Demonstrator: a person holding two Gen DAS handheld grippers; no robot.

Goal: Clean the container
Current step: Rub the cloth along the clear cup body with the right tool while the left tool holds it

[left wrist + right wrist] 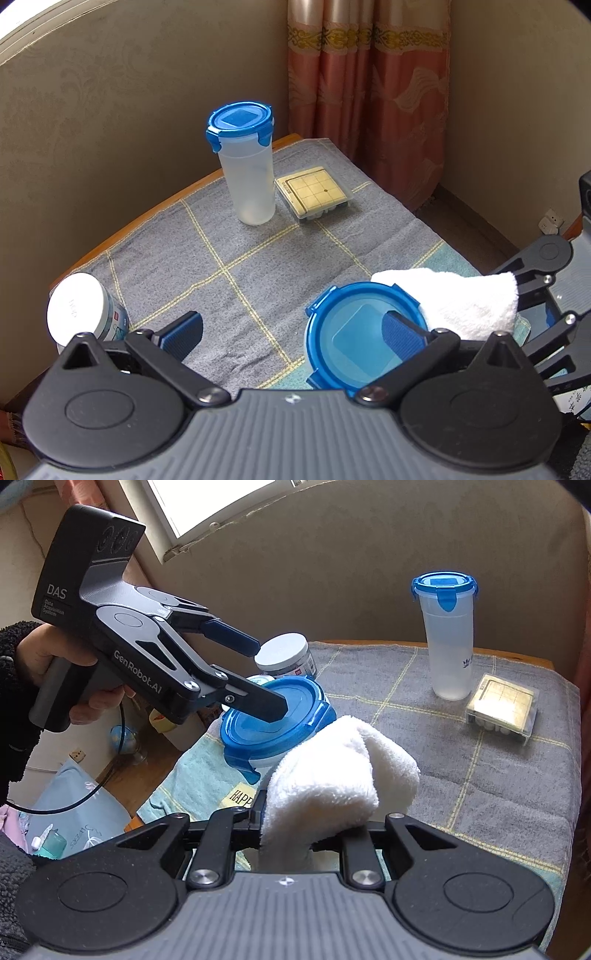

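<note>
A short round container with a blue clip lid (347, 332) (251, 734) stands at the near edge of the grey checked towel. My left gripper (293, 332) (267, 679) is open wide. One of its fingers (266, 701) lies over the lid, and the other is off to the side above the towel. I cannot tell whether the finger touches the lid. My right gripper (321, 812) is shut on a folded white cloth (332, 768) (461, 302), which hides its fingertips. The cloth hangs right beside the container, against its rim.
A tall clear container with a blue lid (247, 166) (448, 635) stands at the back. Beside it lies a small clear box with a grid card (314, 194) (502, 709). A white-lidded jar (77, 310) (284, 653) stands near the left gripper. A wall and curtain lie behind.
</note>
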